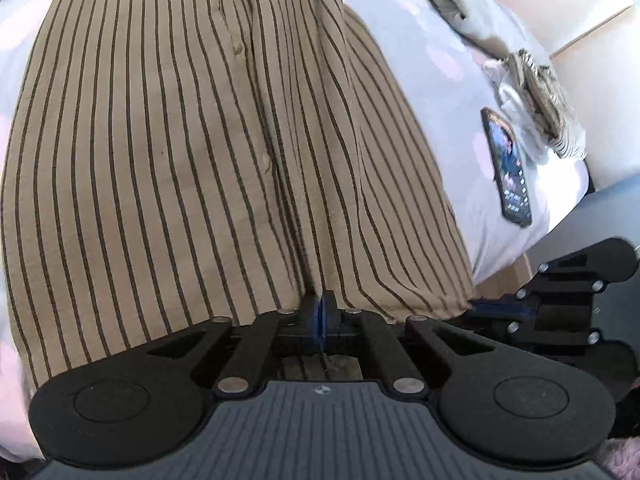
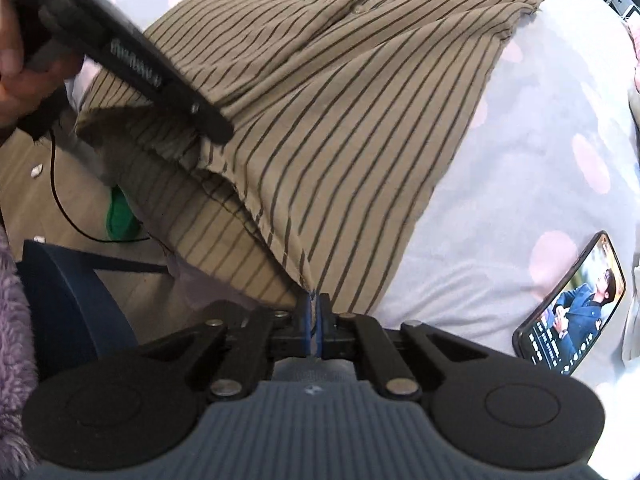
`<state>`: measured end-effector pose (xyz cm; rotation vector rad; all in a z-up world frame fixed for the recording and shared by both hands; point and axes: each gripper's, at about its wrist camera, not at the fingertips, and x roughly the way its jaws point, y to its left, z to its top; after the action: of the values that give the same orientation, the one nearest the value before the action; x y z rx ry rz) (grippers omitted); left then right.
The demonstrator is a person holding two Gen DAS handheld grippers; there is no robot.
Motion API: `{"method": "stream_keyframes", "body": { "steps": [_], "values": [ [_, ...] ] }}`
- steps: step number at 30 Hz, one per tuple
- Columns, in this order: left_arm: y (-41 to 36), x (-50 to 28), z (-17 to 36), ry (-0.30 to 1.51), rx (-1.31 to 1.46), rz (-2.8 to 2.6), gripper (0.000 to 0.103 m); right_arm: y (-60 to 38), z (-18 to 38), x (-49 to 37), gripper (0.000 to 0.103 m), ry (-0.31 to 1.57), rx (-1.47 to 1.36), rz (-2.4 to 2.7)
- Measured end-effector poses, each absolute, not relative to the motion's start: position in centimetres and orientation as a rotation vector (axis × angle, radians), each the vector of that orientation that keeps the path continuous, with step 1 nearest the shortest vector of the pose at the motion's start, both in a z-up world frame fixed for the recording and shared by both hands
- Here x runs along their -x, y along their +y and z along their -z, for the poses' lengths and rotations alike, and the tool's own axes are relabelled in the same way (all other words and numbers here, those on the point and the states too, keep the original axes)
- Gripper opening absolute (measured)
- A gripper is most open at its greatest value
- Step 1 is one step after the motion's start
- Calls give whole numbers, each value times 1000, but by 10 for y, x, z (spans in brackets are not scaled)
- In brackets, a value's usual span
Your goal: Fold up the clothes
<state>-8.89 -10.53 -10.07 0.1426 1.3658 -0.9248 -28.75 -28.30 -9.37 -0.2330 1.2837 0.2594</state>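
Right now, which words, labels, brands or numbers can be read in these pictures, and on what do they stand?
Nothing can be read.
Black smartphone lying on the pale dotted bedsheet: white text lines on its lit screen, too small and blurred.
Grey ribbed gripper housing: a small round emblem, no letters.

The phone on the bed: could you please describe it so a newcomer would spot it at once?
Start from the pale, pink-dotted bedsheet and the big striped shirt. Right of the shirt, near the bed's edge, lies the phone. It alone is dark, flat and rigid, its lit screen showing a man in blue.

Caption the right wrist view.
Right gripper pinches the striped shirt's hem over the bed, phone alongside.
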Motion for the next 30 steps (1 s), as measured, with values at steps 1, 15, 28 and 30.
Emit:
{"method": "stream_keyframes", "body": {
  "steps": [1, 15, 28, 30],
  "values": [
    [-105, 88, 98, 1358, -151, 924, 3, -285, 92, 288, 9, 1278, 224, -258],
    [-116, 41, 56, 1253, -279, 893, 30, -336, 47, 246, 30, 1205, 3, -162],
    [-186, -78, 31, 1048, -297, 848, 39, -383, 81, 133, 30, 1235, -108, 73],
    [-203, -98, 34, 1027, -300, 840, 39, -391, 82, 119, 30, 1235, -114, 108]
  ]
}}
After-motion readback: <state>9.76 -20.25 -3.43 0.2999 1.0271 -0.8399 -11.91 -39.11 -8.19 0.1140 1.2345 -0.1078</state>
